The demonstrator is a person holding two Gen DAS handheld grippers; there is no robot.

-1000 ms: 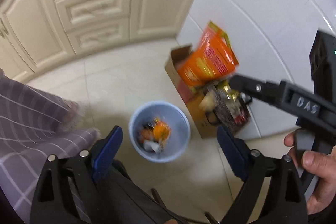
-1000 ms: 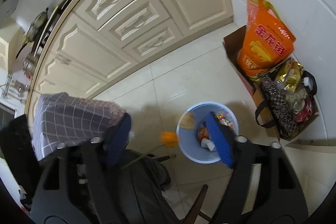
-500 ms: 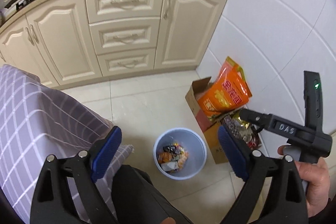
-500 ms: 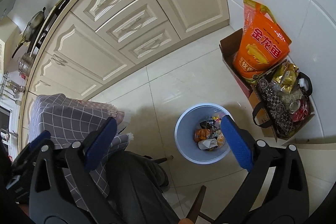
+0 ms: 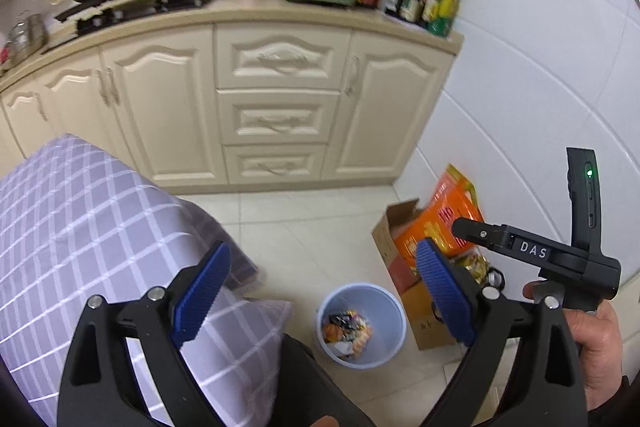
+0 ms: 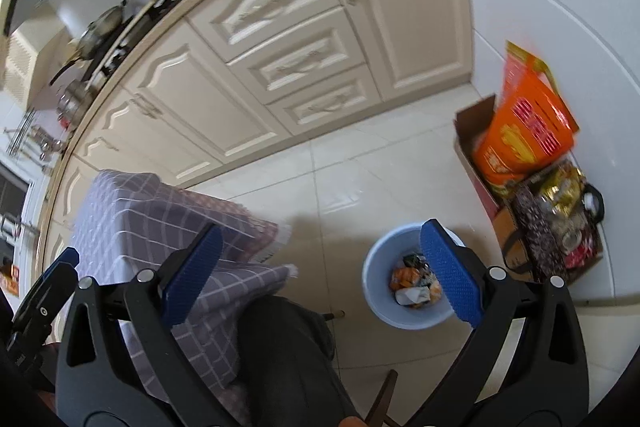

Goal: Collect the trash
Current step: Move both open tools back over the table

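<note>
Floor: pale tiles [image 6: 360, 187], cream cabinets [image 5: 276, 107] behind.
Bin [image 6: 376, 267]: wrappers [image 6: 416, 283] inside.
Left gripper [image 5: 320, 291]: spread, empty.
Right gripper [image 6: 320, 275]: spread, empty.

Trash [image 6: 416, 283] in bin [image 6: 374, 267], beside box [image 6: 466, 135]

Pretty bright, even indoor light, soft shadows on the floor tiles [image 6: 360, 187]. Heavy fisheye bending, black corners, and motion blur on the countertop [image 5: 280, 7] stuff.
</note>
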